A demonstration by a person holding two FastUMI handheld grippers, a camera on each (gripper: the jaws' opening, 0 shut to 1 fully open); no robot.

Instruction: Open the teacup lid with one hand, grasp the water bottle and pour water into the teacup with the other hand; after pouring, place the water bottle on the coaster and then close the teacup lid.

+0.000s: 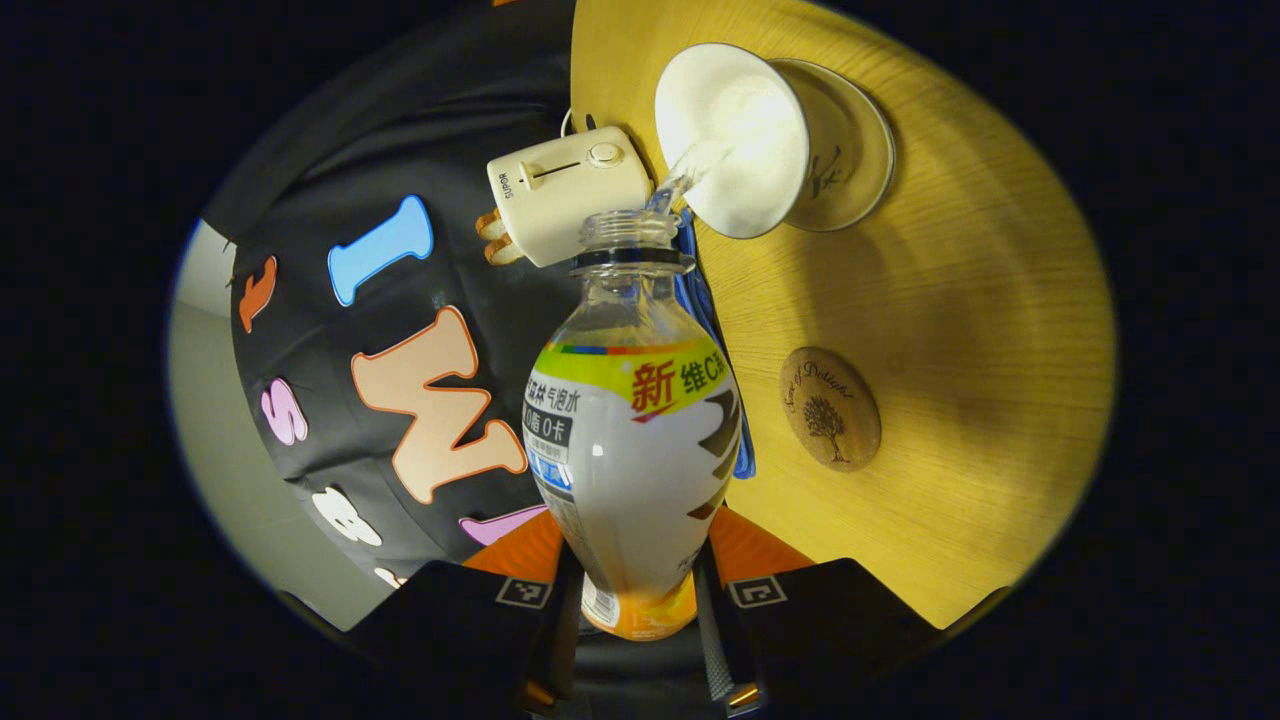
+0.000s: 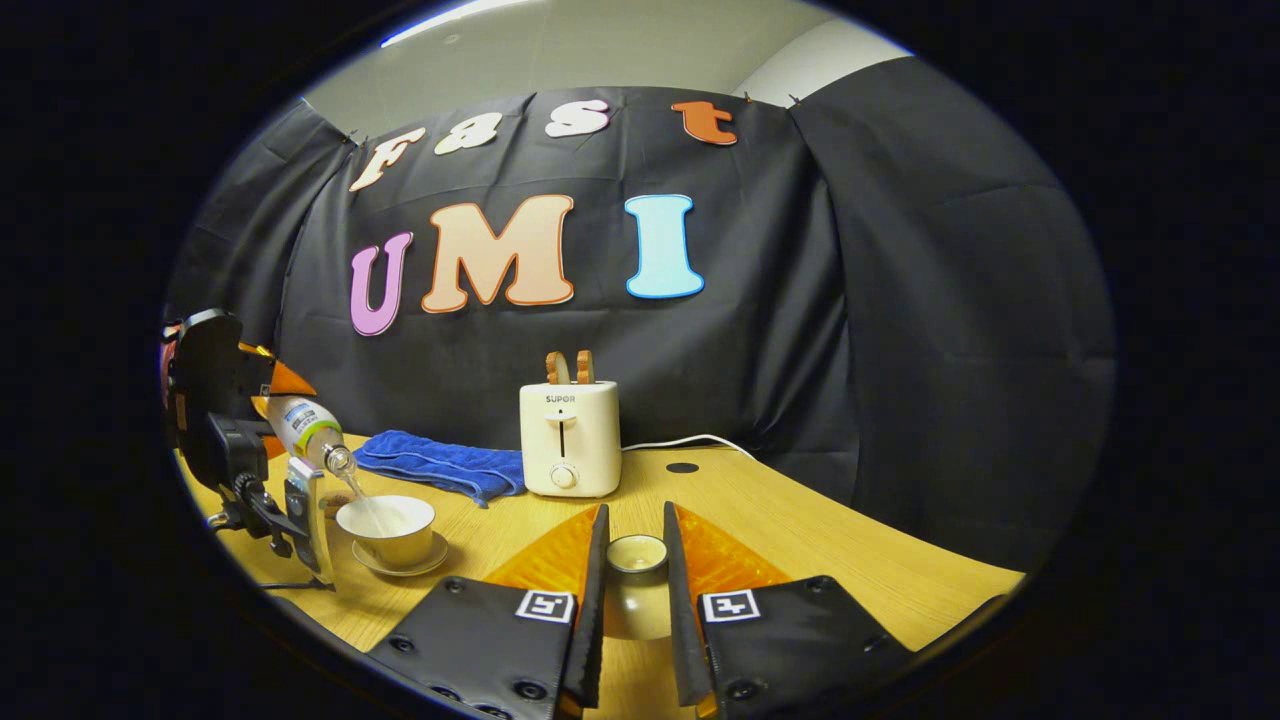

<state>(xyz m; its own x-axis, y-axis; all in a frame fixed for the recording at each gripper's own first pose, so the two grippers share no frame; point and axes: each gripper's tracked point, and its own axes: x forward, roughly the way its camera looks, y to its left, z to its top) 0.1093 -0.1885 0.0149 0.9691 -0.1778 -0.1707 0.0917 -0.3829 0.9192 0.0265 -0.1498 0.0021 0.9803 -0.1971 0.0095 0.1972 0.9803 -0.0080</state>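
The water bottle (image 1: 632, 440) is tipped with its open neck just above the teacup (image 1: 735, 135), and a thin stream runs from the mouth into the white bowl. The cup sits on its saucer (image 1: 850, 150) on the wooden table (image 1: 960, 400), near the toaster (image 1: 570, 190). The left gripper (image 1: 635, 590) is clamped on the bottle's lower body, both fingers pressing its sides.

The main risk, judged from here, is overshoot: the neck hangs near the cup's rim, not over its centre, so a little more tilt or a small drift of the hand could send water over the rim onto the saucer and the table. The bottle's rounded, smooth body could also turn in the grip as its weight shifts forward.

The left gripper view looks along the bottle and shows the cork coaster (image 1: 830, 408) lying well apart from the cup (the bottle's next resting place). The right gripper view gives the side-on picture: the stream's arc into the teacup (image 2: 386, 525), a blue towel (image 2: 440, 465) beside the toaster (image 2: 570, 440), and the right gripper (image 2: 636, 590) pinching the teacup lid (image 2: 636, 575), held off to the side above the table.
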